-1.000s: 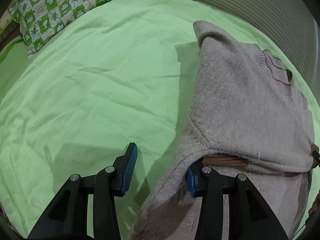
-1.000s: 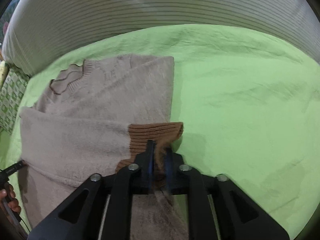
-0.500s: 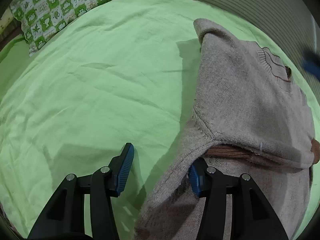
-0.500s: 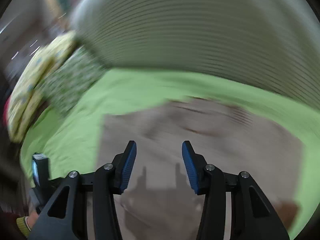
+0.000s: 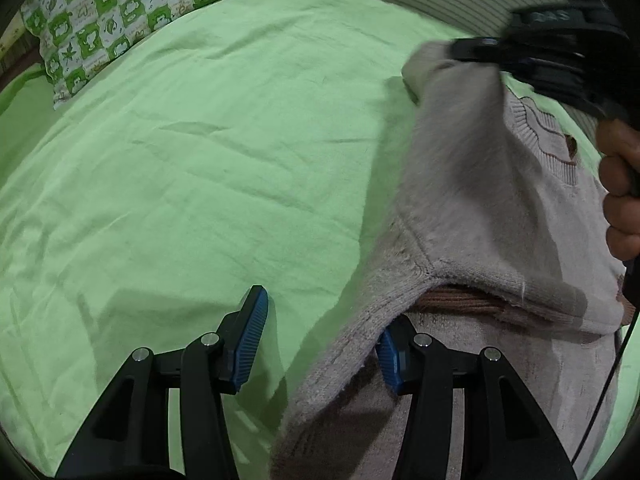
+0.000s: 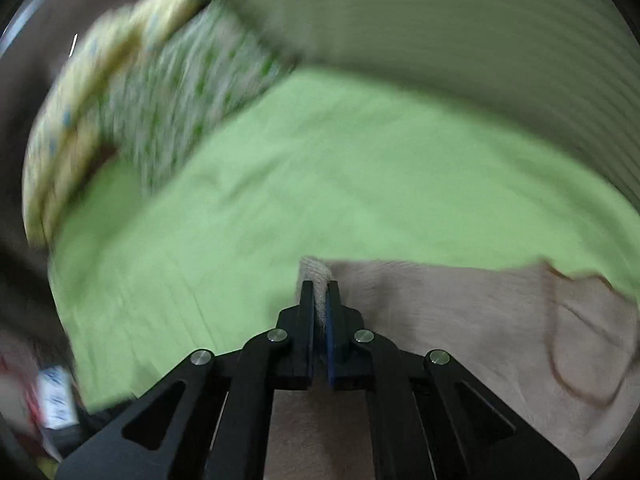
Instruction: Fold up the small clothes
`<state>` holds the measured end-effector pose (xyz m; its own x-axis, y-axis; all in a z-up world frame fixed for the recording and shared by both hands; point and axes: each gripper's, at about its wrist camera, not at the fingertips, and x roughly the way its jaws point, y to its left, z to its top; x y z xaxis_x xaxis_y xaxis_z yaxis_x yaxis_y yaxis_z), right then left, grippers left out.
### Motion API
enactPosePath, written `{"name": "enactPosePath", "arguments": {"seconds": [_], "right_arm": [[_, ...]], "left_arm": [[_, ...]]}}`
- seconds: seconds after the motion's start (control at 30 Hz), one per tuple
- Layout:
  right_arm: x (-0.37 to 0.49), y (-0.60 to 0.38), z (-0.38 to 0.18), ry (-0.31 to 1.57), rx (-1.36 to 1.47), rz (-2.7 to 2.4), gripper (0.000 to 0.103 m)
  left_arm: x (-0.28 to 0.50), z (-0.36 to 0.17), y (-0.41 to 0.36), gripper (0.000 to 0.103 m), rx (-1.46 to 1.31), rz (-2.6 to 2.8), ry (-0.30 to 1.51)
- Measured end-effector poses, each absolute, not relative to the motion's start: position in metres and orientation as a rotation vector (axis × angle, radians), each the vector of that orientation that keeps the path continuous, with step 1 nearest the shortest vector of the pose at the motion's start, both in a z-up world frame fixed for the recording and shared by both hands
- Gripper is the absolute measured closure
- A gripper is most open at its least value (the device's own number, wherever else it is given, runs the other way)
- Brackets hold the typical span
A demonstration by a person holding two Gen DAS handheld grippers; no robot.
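A beige knit sweater (image 5: 492, 216) with brown ribbed trim lies partly folded on the green bedsheet (image 5: 200, 152). My left gripper (image 5: 320, 344) is open at the sweater's near left edge; its right finger is tucked under the fabric, its left finger rests over the sheet. My right gripper (image 6: 319, 304) is shut on the sweater's far corner (image 6: 316, 276). In the left wrist view the right gripper (image 5: 472, 50) lifts that corner off the sheet. The sweater's neckline (image 6: 580, 320) shows at the right of the blurred right wrist view.
A green and white patterned pillow (image 5: 120, 12) lies at the far left of the bed, and also shows in the right wrist view (image 6: 160, 92). A grey striped cushion (image 6: 480, 40) runs along the back.
My right gripper let go of the brown cuff, swung left to the sweater's far corner and shut on it, lifting it. My left gripper stayed open and barely moved.
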<state>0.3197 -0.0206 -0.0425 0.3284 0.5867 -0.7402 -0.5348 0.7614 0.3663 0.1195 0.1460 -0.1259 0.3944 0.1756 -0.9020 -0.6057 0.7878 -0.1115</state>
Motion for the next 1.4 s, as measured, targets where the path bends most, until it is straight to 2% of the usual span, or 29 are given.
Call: {"name": "enactPosePath", "arguments": {"seconds": [0.2,0.43,0.53,0.83,1.0,1.1,1.4], "right_arm": [[0.328,-0.033,-0.079,1.114,0.095,0.628,0.097],[0.314,-0.037,-0.03,0.977,0.074,0.664,0.076],[0.292,-0.051,-0.016,0.939,0.041,0.665,0.071],[0.219,-0.1,-0.046,1.021,0.104,0.702,0.071],[0.187,-0.106,-0.063,1.04,0.007,0.693,0.071],[0.175,-0.111,-0.062,1.011,-0.054,0.682,0.071],[0.191,-0.144,-0.06,0.999,0.082,0.596,0.071]], "left_arm": [[0.118,-0.126,0.144,0.051,-0.463,0.512,1.064],[0.104,-0.122,0.146,0.052,-0.488,0.487,1.075],[0.093,-0.115,0.148,0.053,-0.526,0.474,1.07],[0.081,-0.084,0.168,0.053,-0.598,0.434,1.016],[0.082,-0.065,0.163,0.053,-0.573,0.401,1.001],[0.088,-0.07,0.149,0.053,-0.509,0.375,1.034],[0.123,-0.109,0.141,0.051,-0.33,0.43,1.143]]}}
